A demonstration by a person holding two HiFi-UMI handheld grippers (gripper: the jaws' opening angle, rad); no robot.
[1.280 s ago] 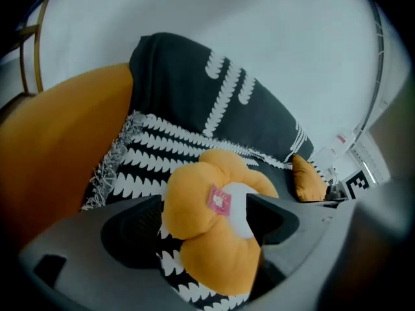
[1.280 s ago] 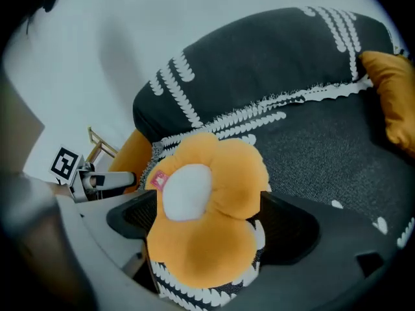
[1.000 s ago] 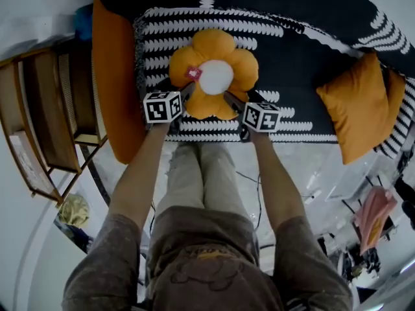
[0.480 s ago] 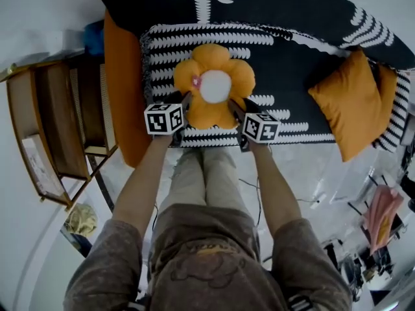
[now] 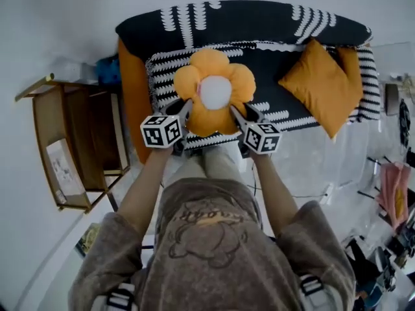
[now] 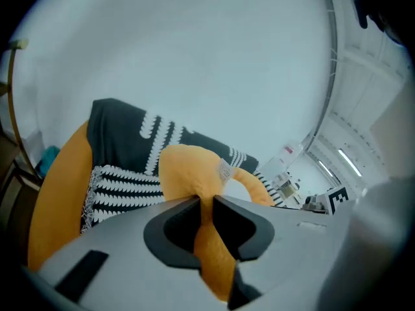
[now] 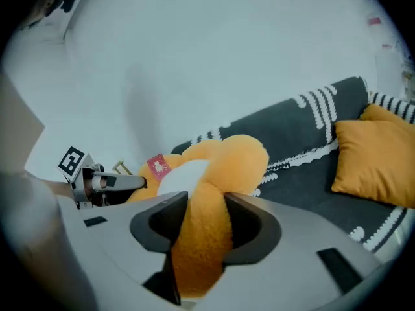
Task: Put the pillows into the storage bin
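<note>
An orange flower-shaped pillow (image 5: 214,91) with a white centre hangs in the air in front of the black-and-white sofa (image 5: 259,31), carried by both grippers. My left gripper (image 5: 187,106) has just been closing and is shut on a lower-left petal (image 6: 209,251); the jaws pinch the fabric thin. My right gripper (image 5: 235,111) has also just been closing and is shut on a lower-right petal (image 7: 200,238), squeezed between its jaws. A square orange pillow (image 5: 319,85) lies on the sofa's right side. No storage bin is in view.
A wooden shelf unit (image 5: 71,148) stands left of the sofa, with an orange sofa arm (image 5: 133,96) beside it. The white wall lies behind the sofa. Clutter and a pink cloth (image 5: 393,193) are on the floor at right.
Both grippers have closed on the flower pillow's lower petals and lifted it off the sofa seat. The person has straightened up, so the sofa now looks farther away.
</note>
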